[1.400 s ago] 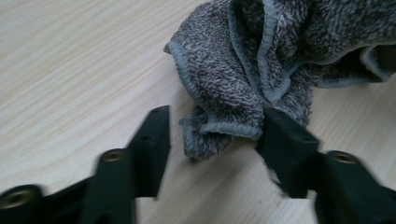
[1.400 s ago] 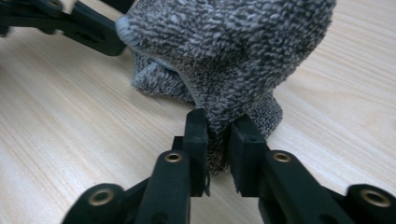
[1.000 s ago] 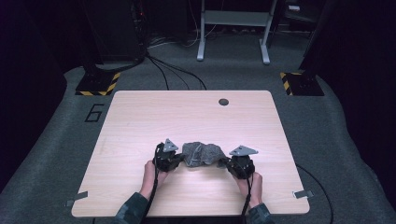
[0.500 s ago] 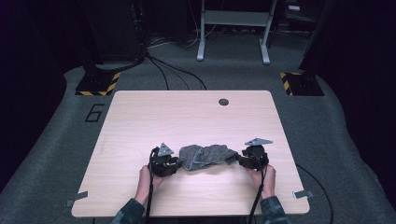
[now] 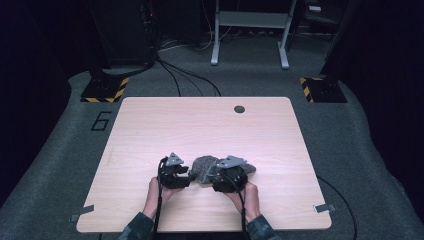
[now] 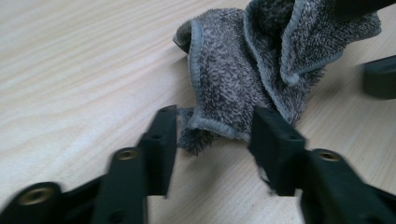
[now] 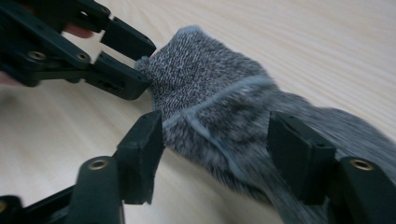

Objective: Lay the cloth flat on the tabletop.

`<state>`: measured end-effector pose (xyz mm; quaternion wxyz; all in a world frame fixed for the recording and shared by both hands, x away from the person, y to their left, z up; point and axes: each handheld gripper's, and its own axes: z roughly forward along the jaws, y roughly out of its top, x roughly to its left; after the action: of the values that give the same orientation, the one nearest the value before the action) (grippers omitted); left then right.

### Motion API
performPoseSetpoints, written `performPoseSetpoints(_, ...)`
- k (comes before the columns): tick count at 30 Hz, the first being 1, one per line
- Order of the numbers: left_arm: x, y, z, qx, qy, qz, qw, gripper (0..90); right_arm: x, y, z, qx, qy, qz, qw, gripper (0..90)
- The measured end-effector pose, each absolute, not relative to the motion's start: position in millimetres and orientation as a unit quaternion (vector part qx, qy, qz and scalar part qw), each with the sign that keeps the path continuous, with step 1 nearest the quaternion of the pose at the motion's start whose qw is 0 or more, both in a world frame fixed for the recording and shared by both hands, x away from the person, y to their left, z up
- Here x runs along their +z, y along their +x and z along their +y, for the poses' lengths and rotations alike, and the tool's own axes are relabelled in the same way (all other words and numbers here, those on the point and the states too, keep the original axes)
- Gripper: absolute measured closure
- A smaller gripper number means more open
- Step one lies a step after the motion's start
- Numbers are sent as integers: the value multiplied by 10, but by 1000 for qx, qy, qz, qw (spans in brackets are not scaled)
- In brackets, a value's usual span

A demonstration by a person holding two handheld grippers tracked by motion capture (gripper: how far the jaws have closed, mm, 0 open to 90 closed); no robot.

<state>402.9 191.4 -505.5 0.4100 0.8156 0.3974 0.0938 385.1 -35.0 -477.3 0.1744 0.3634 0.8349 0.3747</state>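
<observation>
A grey terry towel lies crumpled near the front middle of the wooden table. My left gripper sits at its left side, open, and in the left gripper view a hemmed corner of the towel lies between the spread jaws of the left gripper. At the towel's right side is my right gripper, partly over the cloth. In the right gripper view, the right gripper stands open astride a fold of the towel, and the left gripper shows at the towel's far end.
A dark round hole sits near the table's far edge. Beyond the table are two black bases with yellow stripes, a metal frame and floor cables. The table surface stretches bare behind the towel.
My right gripper has moved left toward the left one, and the towel, stretched out half a second ago, is now bunched between them. The left gripper has barely moved.
</observation>
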Motion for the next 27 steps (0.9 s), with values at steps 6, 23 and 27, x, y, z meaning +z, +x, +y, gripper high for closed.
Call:
performPoseSetpoints(6, -5147, 4020, 1868, 88, 819, 393, 408, 841, -4982, 4020, -233, 352, 377, 841, 166, 698)
performPoseSetpoints(23, -5139, 3933, 1949, 105, 804, 411, 417, 863, -4831, 3973, -580, 366, 393, 823, 184, 890)
performPoseSetpoints(27, -5123, 3922, 1990, 110, 802, 413, 417, 863, -4781, 3961, -772, 370, 398, 817, 194, 891)
